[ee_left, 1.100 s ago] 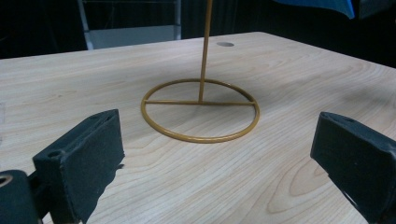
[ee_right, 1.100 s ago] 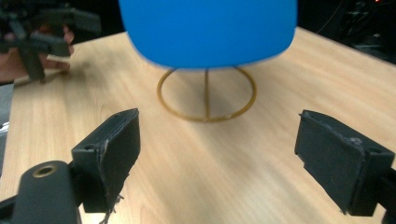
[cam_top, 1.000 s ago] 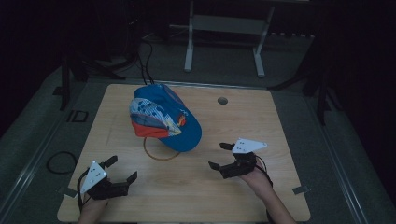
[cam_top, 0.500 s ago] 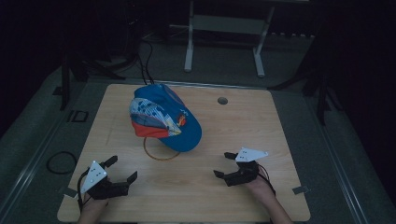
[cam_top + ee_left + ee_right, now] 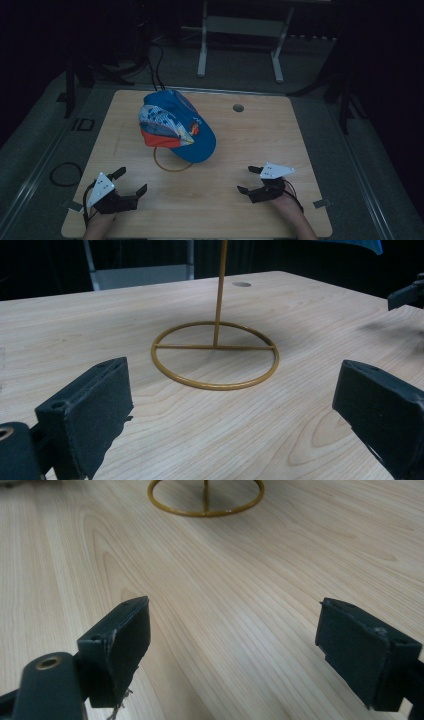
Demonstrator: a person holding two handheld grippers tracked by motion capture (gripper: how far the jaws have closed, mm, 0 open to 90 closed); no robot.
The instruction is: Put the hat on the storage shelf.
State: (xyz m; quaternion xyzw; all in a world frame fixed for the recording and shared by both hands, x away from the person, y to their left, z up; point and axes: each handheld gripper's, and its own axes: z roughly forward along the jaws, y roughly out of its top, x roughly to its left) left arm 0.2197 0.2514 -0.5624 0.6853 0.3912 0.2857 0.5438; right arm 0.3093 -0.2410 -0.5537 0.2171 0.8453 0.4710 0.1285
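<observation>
We are holding both the left gripper (image 5: 131, 183) and right gripper (image 5: 251, 180) released at the frame's bottom, approaching the blue cap (image 5: 176, 125) on its gold wire stand (image 5: 170, 165) slowly and level.

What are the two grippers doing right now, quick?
Left gripper: open, jaws wide apart, holding nothing.
Right gripper: open, jaws wide apart, holding nothing.

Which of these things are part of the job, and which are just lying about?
Part of the job:
- blue cap, perched on the stand
- gold wire stand with its ring base on the table
- left gripper, jaws apart
- right gripper, jaws apart

Just lying about:
- wooden table
- cable loop on the floor
- white frame behind the table
</observation>
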